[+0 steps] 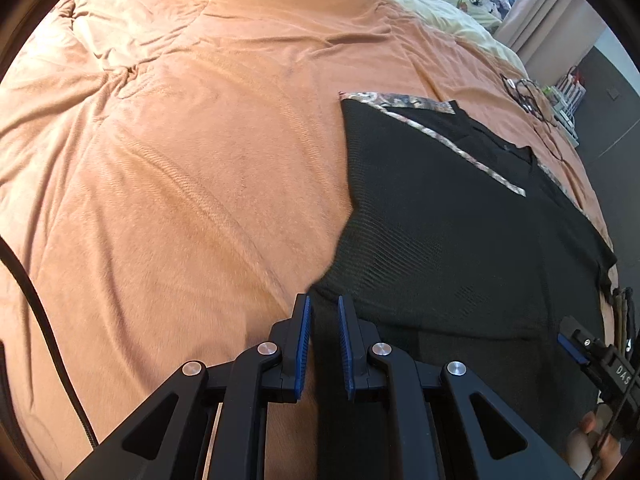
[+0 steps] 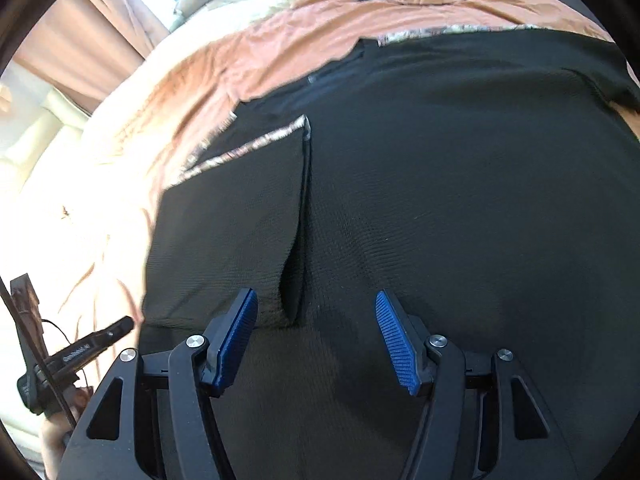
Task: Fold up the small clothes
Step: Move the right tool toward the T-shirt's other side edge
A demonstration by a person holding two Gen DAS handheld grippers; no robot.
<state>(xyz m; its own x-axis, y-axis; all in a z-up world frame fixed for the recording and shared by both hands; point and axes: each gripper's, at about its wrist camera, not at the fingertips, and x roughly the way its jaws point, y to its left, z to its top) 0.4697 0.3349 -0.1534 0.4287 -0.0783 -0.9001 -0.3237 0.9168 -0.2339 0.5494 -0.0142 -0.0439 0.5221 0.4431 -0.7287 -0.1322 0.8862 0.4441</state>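
Left gripper (image 1: 324,312) pinches the black garment (image 1: 440,240) low in frame; right gripper (image 2: 316,308) hangs wide open over it

Bed (image 1: 200,140): covered by a rumpled orange blanket (image 1: 168,208). Lying on it: a black garment (image 1: 440,240) with patterned trim, spread flat at the near right; a tangle of dark cords (image 1: 528,96) at the far right edge; a pale yellow blanket (image 1: 424,0) with a bear print, far end.
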